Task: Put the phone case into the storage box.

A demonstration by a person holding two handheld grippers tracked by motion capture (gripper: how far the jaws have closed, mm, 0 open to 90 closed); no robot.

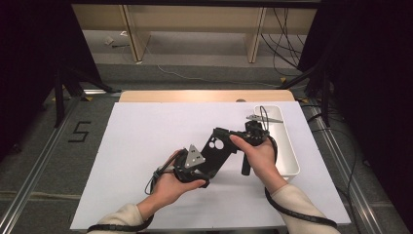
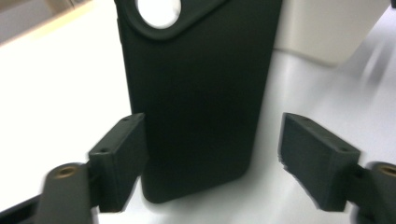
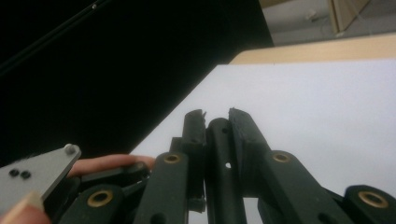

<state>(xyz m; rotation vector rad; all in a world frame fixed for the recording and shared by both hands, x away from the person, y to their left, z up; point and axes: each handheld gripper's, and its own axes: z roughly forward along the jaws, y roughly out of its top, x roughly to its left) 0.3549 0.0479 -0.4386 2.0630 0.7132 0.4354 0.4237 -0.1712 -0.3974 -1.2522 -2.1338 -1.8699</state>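
Near the middle of the desk (image 1: 146,131), a little toward its right edge and front, a black phone case (image 1: 217,148) is held up off the white sheet between two grippers. The right gripper (image 1: 229,134) has its jaws clamped on the case's far end; in the right gripper view the edge of the case (image 3: 219,154) stands pinched between the two pads (image 3: 240,126). The left gripper (image 1: 207,170) sits at the case's near end with its jaws apart: in the left gripper view the case (image 2: 196,93) lies between them, the left pad (image 2: 121,158) against its side and the right pad (image 2: 317,158) clear of it, with white sheet showing in the gap.

Along the desk's right edge lies a long white tray (image 1: 287,156), just beside the right hand (image 1: 258,158), so room on that side is tight. To the left of the left hand (image 1: 168,187) the white sheet runs bare all the way to the left edge, and the stretch toward the back edge is likewise open. A strip of pale wood (image 1: 204,95) shows at the desk's back edge beyond the sheet.

The surface is flat, matt white. Around the desk lies grey carpet, with a taped number five (image 1: 80,130) on the floor beyond the left edge, metal rails on both sides, and dark curtains at each side. Wooden furniture legs and loose cables stand past the back edge.
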